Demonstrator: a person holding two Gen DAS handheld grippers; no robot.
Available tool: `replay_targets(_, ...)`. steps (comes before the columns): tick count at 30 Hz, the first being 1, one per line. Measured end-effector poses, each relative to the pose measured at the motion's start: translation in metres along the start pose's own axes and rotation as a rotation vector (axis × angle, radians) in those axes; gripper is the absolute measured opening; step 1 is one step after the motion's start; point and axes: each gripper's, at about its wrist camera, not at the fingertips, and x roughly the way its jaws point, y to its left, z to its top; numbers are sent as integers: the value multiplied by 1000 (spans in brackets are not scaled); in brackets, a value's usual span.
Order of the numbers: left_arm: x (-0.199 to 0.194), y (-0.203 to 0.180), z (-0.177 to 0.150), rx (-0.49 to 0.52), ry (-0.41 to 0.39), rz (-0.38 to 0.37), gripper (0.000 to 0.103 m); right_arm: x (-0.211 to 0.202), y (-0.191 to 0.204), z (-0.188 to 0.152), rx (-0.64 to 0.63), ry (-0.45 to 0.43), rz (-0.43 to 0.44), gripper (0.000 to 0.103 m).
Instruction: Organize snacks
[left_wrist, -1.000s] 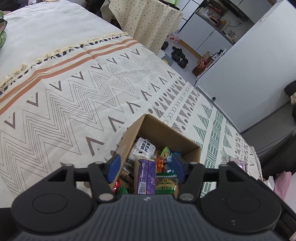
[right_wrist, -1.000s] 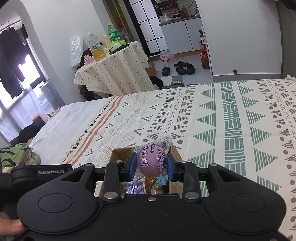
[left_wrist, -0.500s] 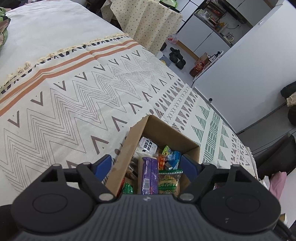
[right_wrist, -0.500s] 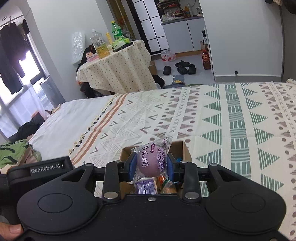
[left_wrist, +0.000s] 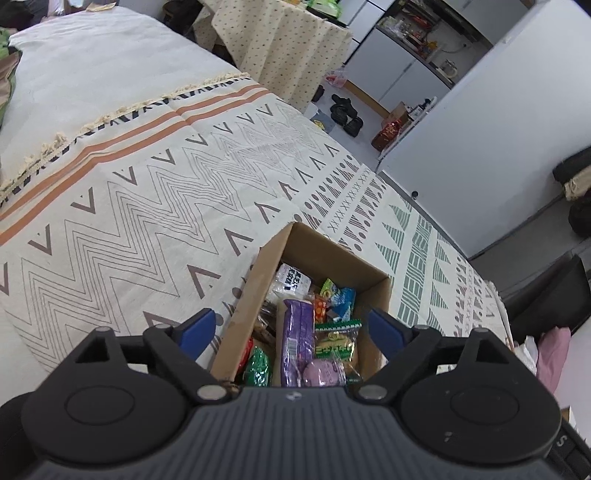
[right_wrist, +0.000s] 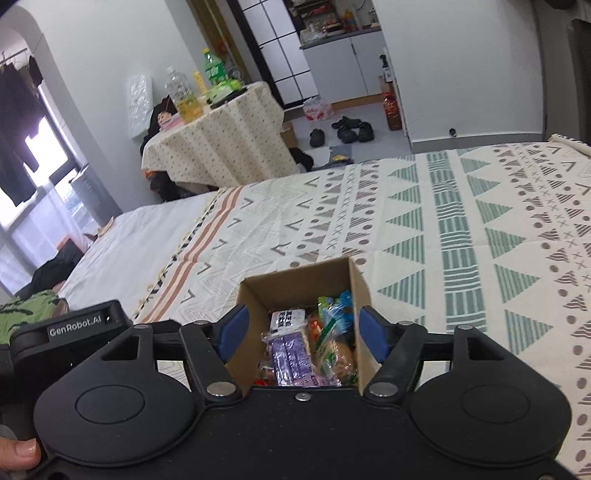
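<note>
Hovering over the box (right_wrist: 295, 291) on the bed (right_wrist: 461, 229), both claws, left (left_wrist: 291, 328) and right (right_wrist: 299, 328), have just been opening and hold nothing; the purple bun (left_wrist: 323, 371) lies inside. Packets sit heaped, so a careless next reach could spill them.

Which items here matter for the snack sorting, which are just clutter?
Job: cardboard box; purple wafer pack; round purple bun pack; green-topped snack bag; left gripper, right gripper, both open.

Clutter: bottles; shoes; patterned blanket.
</note>
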Motion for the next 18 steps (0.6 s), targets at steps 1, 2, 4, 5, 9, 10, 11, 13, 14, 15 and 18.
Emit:
replay_targets(1, -2, -3, -2, 13, 1, 0, 90, -4, -2, -1, 2, -5, -2, 70)
replay_targets(2, -4, -5, -4, 25, 3, 1, 91, -8, -4, -1, 5, -9, -4, 72)
replay_targets(4, -6, -9, -7, 47, 9, 10, 94, -15, -9, -1, 16, -14, -4, 73)
replay_targets(5, -8, -12, -9, 57, 12, 16, 95, -18, -11, -2, 22, -15, -3, 73)
replay_targets(9, -16, -19, -17, 98, 20, 23, 95, -31, -19, -5, 34, -24, -4, 77)
replay_targets(10, -18, -21, -19, 108, 21, 22, 96, -33, -22, -5, 39, -26, -7, 77)
replay_targets(11, -20, -23, -21, 118, 20, 21, 96, -36, -24, -6, 48, -28, -7, 78)
replay_targets(13, -23, -28, -25, 139, 22, 24, 96, -42, -30, -7, 64, -29, -8, 80)
replay_targets(14, -26, -30, -28, 148, 23, 24, 96, -45, -33, -9, 67, -31, -8, 81)
replay_targets(15, -28, -33, -29, 158, 23, 24, 96, -48, -35, -10, 69, -34, -11, 82)
replay_targets(18, -35, -42, -37, 195, 19, 28, 97, -59, -40, -13, 75, -46, -11, 86)
